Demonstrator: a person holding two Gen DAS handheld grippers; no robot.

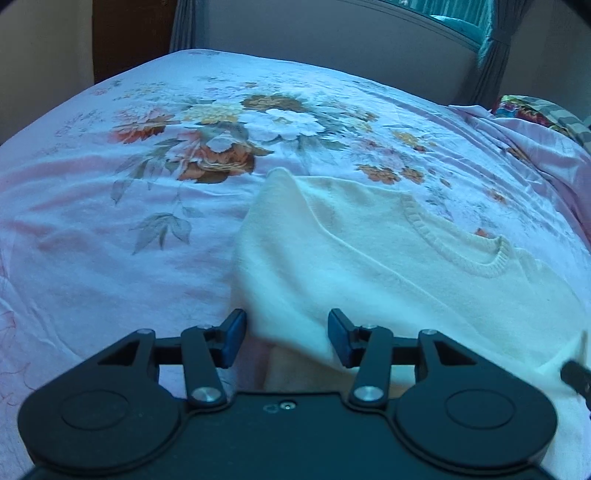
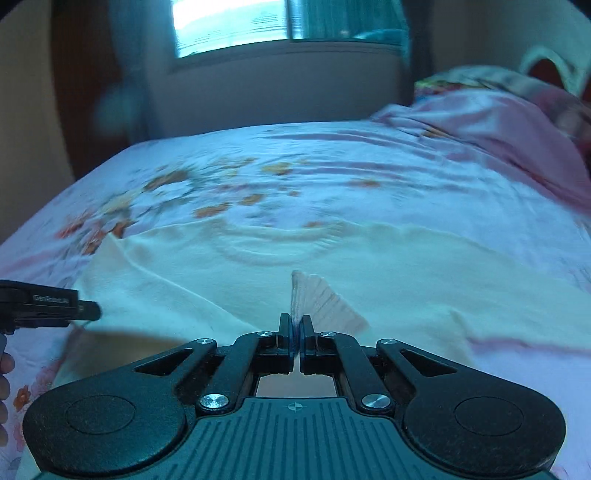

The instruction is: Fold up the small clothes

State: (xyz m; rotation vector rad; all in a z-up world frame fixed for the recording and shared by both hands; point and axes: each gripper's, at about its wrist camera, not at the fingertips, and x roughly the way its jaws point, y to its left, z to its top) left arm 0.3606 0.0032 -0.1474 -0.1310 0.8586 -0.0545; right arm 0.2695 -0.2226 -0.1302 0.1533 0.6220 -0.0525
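A cream knit sweater lies spread on the floral bedsheet, its ribbed neckline facing up. My left gripper stands open at the sweater's near left edge; cloth lies loosely between its blue pads, which do not press on it. In the right wrist view the sweater fills the middle. My right gripper is shut on a ribbed edge of it, which sticks up as a small peak above the pads. The left gripper's tip shows at the left there.
The pale pink bedsheet with flower prints stretches beyond the sweater. A bunched pink cover and patterned bedding lie at the far right. A wall with a window and curtains stands behind the bed. A person's fingers show at the left edge.
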